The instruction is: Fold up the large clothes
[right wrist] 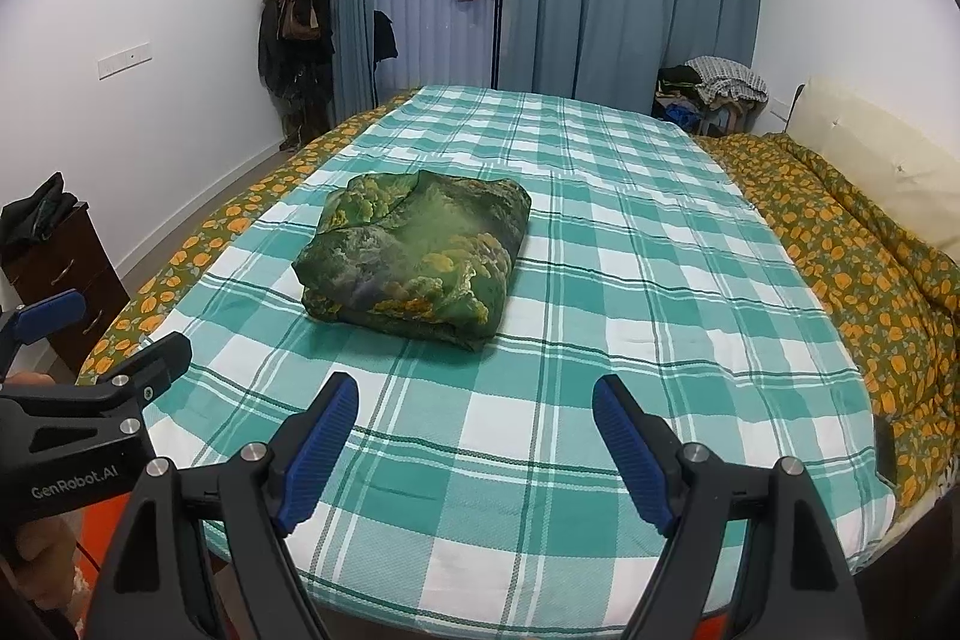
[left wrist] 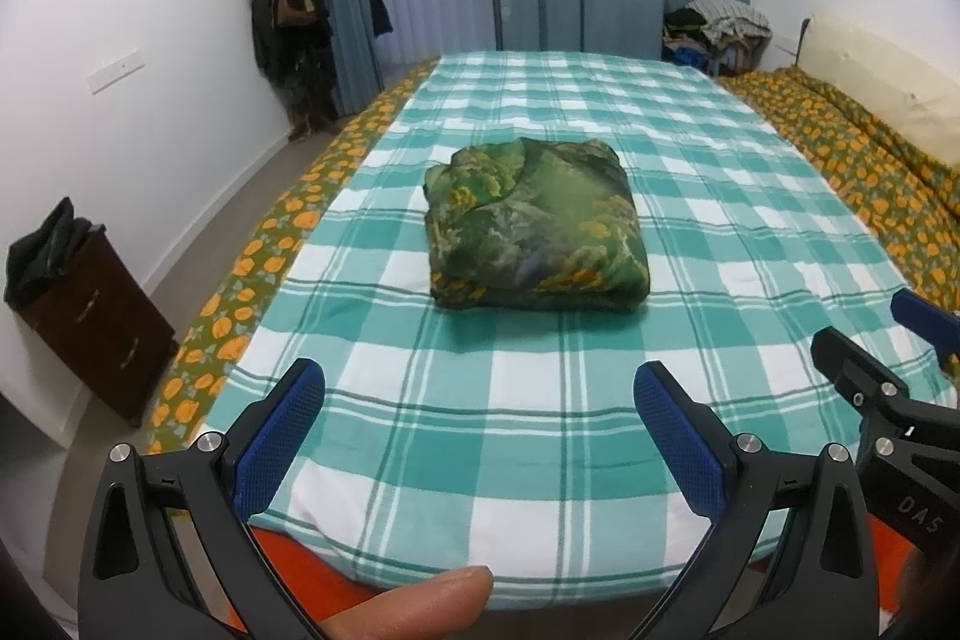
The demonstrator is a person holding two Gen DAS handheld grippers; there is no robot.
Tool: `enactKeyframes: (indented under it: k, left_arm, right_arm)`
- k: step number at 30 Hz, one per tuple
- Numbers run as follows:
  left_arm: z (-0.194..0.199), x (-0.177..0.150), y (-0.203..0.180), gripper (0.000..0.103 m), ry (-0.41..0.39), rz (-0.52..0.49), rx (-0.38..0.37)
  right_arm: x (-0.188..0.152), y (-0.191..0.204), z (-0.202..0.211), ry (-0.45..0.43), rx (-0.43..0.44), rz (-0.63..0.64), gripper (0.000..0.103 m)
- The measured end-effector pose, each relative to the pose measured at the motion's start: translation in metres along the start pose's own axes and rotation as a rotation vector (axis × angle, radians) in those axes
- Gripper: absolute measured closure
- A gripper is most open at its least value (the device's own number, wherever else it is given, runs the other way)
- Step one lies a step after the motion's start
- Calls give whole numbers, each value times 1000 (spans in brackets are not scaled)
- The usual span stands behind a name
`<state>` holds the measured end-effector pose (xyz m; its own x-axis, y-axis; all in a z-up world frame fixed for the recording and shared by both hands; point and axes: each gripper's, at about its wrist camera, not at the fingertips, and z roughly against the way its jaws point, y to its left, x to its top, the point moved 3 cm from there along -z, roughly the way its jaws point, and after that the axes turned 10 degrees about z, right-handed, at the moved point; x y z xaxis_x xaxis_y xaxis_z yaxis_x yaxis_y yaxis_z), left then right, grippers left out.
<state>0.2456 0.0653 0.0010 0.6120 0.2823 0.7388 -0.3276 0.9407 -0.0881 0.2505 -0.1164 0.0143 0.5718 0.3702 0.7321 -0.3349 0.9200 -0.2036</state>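
A green patterned garment [left wrist: 534, 226] lies folded into a thick square bundle on the teal checked bed sheet [left wrist: 540, 400]. It also shows in the right wrist view [right wrist: 420, 256]. My left gripper [left wrist: 480, 430] is open and empty, held above the near end of the bed, short of the bundle. My right gripper [right wrist: 474, 436] is open and empty, also short of the bundle and to its right. Each gripper shows at the edge of the other's view: the right gripper [left wrist: 888, 340] and the left gripper [right wrist: 96, 334].
An orange-flowered quilt [right wrist: 858, 268] lies along the bed's right side, with a cream headboard [right wrist: 888, 172] beyond. A dark wooden cabinet [left wrist: 102, 322] stands by the left wall. Coats hang on a stand [left wrist: 294, 22]. A clothes pile [right wrist: 714, 94] sits at the far right corner.
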Motion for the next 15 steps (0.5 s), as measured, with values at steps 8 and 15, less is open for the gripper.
enactKeyframes:
  k: [8,15]
  left_arm:
    - [-1,-1,1,1,4,1,0]
    - [-1,-2,1,1,6,-2,-1]
  right_arm:
    - [1,-1,2,-2,-10,3,21]
    - [1,0,2,1,-13,3,21]
